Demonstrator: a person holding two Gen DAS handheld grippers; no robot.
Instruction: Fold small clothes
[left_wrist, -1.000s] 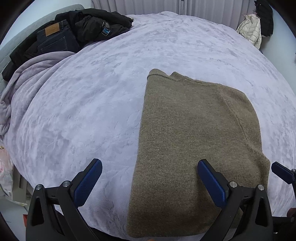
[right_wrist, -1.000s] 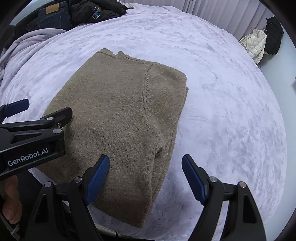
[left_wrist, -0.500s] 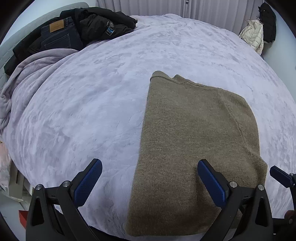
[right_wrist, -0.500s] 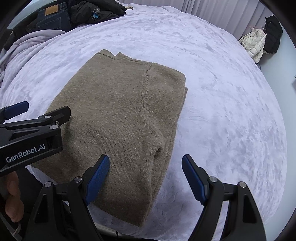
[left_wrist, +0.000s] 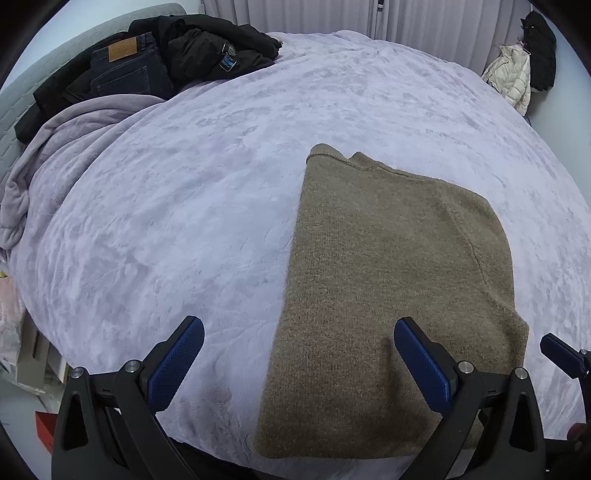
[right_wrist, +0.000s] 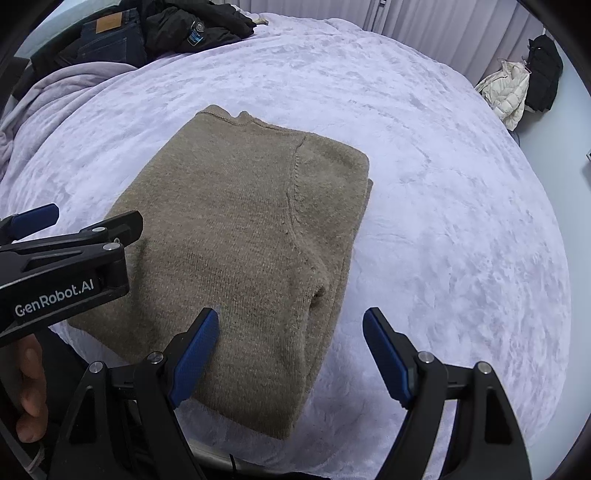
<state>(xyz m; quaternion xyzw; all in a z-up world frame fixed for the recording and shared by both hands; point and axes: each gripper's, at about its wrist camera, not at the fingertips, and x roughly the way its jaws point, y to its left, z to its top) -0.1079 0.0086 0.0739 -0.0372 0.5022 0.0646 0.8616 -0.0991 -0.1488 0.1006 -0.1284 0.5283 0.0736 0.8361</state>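
Note:
An olive-brown knit sweater (left_wrist: 388, 280) lies folded into a long rectangle on the lilac bedspread (left_wrist: 184, 206). It also shows in the right wrist view (right_wrist: 240, 258), with a sleeve seam and layered edges on its right side. My left gripper (left_wrist: 295, 354) is open and empty above the sweater's near left edge. My right gripper (right_wrist: 290, 350) is open and empty above its near right edge. The left gripper shows in the right wrist view (right_wrist: 55, 236) at the sweater's left side.
Dark jeans (left_wrist: 125, 70) and a black jacket (left_wrist: 210, 51) are piled at the far left of the bed. A bunched lilac blanket (left_wrist: 48, 155) lies beside them. A white puffer jacket (left_wrist: 509, 77) hangs at the far right. The bed's near edge runs under both grippers.
Both grippers have drawn back slightly toward the near edge, still open. The sweater has not moved.

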